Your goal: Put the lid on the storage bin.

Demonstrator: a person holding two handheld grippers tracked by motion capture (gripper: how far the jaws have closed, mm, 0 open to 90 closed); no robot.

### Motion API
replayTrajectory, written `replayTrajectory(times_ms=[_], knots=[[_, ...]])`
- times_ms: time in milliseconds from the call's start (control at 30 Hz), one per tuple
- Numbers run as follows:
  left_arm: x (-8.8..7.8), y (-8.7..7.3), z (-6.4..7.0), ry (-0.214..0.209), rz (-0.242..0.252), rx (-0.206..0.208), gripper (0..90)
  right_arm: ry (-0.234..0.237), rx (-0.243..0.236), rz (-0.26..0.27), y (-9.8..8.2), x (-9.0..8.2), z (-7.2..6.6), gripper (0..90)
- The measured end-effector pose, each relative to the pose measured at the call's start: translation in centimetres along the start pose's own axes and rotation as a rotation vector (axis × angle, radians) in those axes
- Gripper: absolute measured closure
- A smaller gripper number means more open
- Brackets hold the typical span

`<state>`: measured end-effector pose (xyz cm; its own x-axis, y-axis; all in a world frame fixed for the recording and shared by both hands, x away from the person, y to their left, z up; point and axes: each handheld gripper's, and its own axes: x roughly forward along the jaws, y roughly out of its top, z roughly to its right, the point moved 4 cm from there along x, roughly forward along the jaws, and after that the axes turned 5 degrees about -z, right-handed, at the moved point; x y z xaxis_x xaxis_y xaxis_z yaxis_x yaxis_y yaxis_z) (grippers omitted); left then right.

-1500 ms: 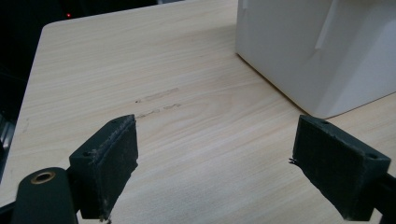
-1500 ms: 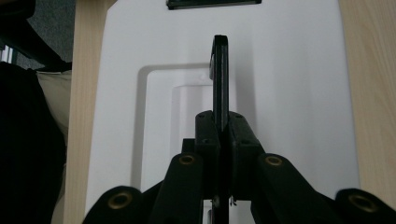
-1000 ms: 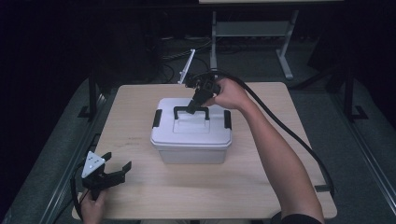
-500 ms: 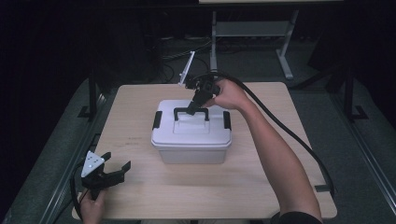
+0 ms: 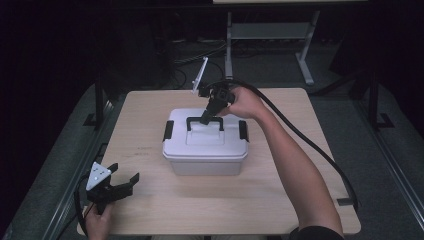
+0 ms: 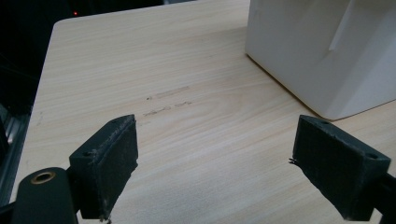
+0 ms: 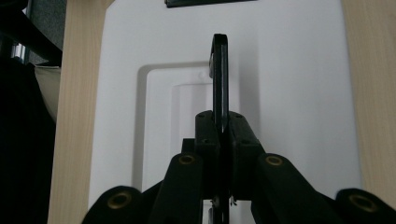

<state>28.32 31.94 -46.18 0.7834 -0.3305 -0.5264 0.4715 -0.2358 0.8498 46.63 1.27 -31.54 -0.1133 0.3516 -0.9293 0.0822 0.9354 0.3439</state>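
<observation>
Box: white lidded storage box [image 5: 205, 144] sits mid-table, black latch on each short end, black carry handle [image 5: 205, 120] raised upright over the lid.
Change: almost none seen across the last second; box, handle and both hands are placed as in the earlier high views, so EARLIER comparison shows a held pose, not a move.
Left gripper: left gripper [image 5: 121, 186] is parked at the near left table edge, jaws wide apart, nothing between them; in the left gripper view only bare wood lies between its pads [image 6: 112, 161], the box wall [image 6: 322, 51] is near but apart.
Table: light wood table [image 5: 150, 107], faint pencil-like marks left of the box.
Right gripper: right gripper [image 5: 206, 119] is closed tight on the handle bar; in the right gripper view the thin black handle [image 7: 219, 79] is pinched edge-on between both pads, lid [image 7: 289, 93] below.
Meaning: grip judged secured, box judged not yet lifted since its base looks flush on the table; lift or carry is likely next.
Risk: latches look shut, but this is too small to confirm.
</observation>
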Motion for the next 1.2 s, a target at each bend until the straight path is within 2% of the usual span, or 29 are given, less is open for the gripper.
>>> replayTrajectory(times_ms=[400,567,767,1200], knots=[[0.0,0.0,0.0,-0.001,0.001,-0.004,13.4,0.01,0.02,0.01,-0.2,0.2,0.2,81.7],[-0.1,0.0,0.0,0.0,0.0,0.001,13.4,-0.019,0.037,0.033,-0.1,-0.3,0.2,71.3],[0.0,0.0,0.1,-0.003,0.0,0.0,13.4,-0.044,0.052,0.041,-0.6,-0.9,0.1,68.3],[0.1,0.0,0.3,-0.004,-0.004,0.009,13.4,-0.087,0.093,0.078,-2.9,-3.2,-0.5,62.5]])
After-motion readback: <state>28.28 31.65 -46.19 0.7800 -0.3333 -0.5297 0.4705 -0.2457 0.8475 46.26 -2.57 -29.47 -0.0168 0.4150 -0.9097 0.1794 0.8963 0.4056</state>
